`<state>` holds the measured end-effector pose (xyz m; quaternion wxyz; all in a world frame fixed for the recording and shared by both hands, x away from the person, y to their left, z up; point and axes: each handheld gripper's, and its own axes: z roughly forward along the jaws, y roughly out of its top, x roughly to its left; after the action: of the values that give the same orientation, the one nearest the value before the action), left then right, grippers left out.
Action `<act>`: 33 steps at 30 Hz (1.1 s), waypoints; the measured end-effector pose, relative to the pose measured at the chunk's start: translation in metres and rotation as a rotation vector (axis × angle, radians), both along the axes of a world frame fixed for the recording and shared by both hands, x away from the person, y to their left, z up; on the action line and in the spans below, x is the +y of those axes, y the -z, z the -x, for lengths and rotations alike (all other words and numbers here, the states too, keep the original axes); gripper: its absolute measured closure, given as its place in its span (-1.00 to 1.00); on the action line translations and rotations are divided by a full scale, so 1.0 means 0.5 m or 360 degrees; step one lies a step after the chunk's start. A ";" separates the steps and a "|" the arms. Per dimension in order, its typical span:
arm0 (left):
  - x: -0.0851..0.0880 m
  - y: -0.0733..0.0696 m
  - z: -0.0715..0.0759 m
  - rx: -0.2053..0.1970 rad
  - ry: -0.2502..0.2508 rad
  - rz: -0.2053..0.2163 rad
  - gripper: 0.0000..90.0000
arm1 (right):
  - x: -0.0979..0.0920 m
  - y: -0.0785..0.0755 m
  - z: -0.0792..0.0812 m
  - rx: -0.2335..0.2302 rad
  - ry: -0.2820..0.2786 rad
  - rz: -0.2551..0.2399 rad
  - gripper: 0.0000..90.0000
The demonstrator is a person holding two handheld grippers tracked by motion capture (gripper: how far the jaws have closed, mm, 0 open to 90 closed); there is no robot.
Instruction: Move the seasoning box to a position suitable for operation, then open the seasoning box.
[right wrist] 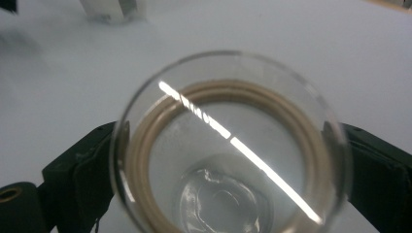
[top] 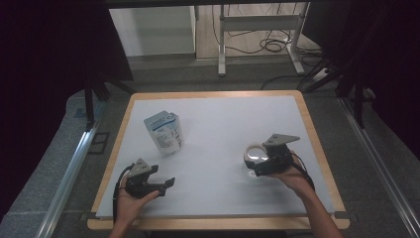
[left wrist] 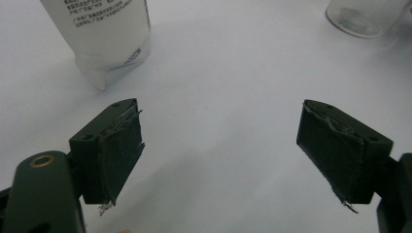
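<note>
A clear glass jar (top: 254, 152) with a tan ring inside its mouth sits between the jaws of my right gripper (top: 258, 161) at the table's right. In the right gripper view the jar (right wrist: 228, 145) spans the whole gap of the gripper (right wrist: 228, 165), both pads against its wall, and I look down into its mouth. My left gripper (top: 164, 176) rests at the front left, open, with nothing between its jaws (left wrist: 218, 150). A white pouch (top: 164, 131) with a blue label stands upright beyond it, left of centre. The left gripper view shows the pouch (left wrist: 102, 39) and the jar (left wrist: 364, 17).
A white mat (top: 223, 114) covers the table, which has a wooden rim (top: 317, 144). Behind the table stands a desk frame (top: 257, 29) with cables on the floor. Metal rails (top: 74, 163) run along both sides. The pouch's bottom edge (right wrist: 109, 9) shows in the right gripper view.
</note>
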<state>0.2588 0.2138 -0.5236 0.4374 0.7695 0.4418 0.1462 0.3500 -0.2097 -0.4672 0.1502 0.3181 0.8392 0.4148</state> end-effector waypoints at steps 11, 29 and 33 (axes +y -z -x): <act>-0.006 0.004 -0.001 -0.0004 0.0010 -0.0019 -0.62 | -0.071 -0.048 0.055 -0.0154 0.0118 -0.0195 -0.49; -0.023 0.001 0.003 -0.0035 0.0013 -0.0033 -0.56 | -0.099 -0.049 0.086 -0.0242 0.0198 -0.0182 0.91; -0.025 -0.001 0.004 -0.0039 0.0020 -0.0028 -0.55 | -0.095 -0.044 0.088 -0.0240 0.0205 -0.0130 0.98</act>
<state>0.2570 0.2014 -0.5232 0.4369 0.7742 0.4303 0.1568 0.3059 -0.2572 -0.4451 0.2261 0.3451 0.7858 0.4607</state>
